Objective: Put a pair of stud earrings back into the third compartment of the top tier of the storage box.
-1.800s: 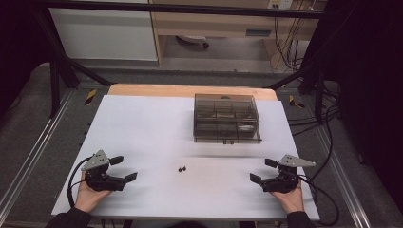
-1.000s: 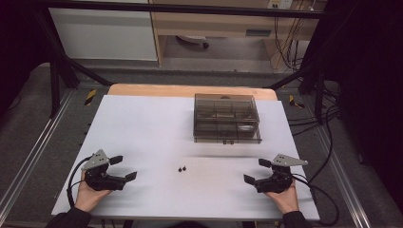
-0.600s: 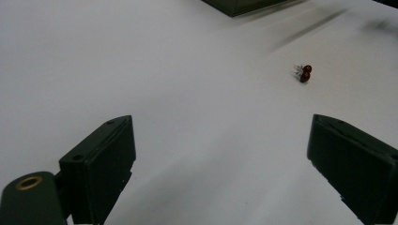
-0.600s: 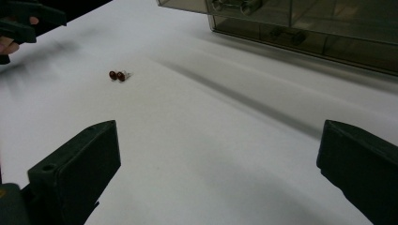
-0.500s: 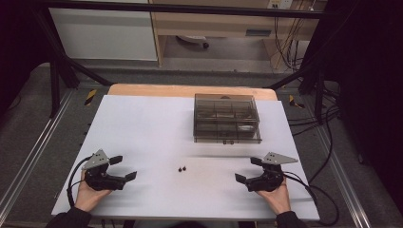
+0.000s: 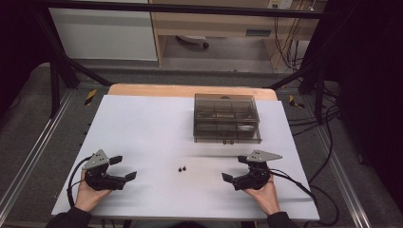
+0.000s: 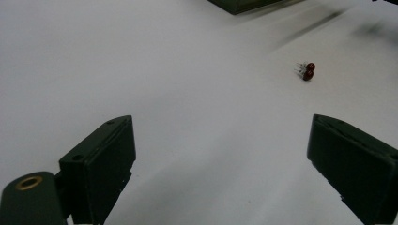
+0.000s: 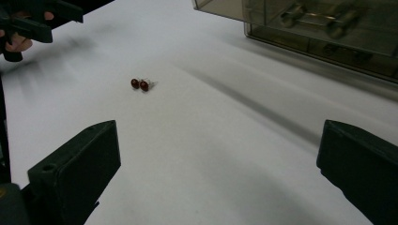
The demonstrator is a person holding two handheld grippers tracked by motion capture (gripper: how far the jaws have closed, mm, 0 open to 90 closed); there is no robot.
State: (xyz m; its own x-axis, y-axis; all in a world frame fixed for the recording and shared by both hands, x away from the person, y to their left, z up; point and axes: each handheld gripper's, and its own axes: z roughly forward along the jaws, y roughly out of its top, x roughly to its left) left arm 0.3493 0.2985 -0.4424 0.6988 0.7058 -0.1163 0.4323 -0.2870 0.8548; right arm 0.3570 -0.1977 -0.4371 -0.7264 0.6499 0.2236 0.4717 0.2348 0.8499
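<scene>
Worktop: the wide white rectangular worktop (image 6: pixel 142 123) carries everything; a strip of bare wood shows along its far edge.

Box: the smoky translucent plastic compartment box (image 6: pixel 226 118) stands toward the far right of the worktop, lid shut, with small metal parts dimly visible through its wall. I take it as my landmark.

Right claw: my black right claw (image 6: pixel 235 172) hangs on the near side of the box, just below its right half, held in my right hand (image 6: pixel 263 192). Its jaws stand wide apart and hold nothing; in the right gripper view only bare white surface lies between them.

Left claw: my black left claw (image 6: pixel 122 168) sits well to the near left of the box, close to the near edge, in my left hand (image 6: pixel 88 194). Its jaws are spread wide too, with nothing in them.

Beads: the two tiny dark red round beads with thin wire legs (image 6: pixel 181 168) lie touching each other on the worktop, on the near side of the box below its left corner, between my two claws and nearer the right one. Neither claw touches them.
</scene>
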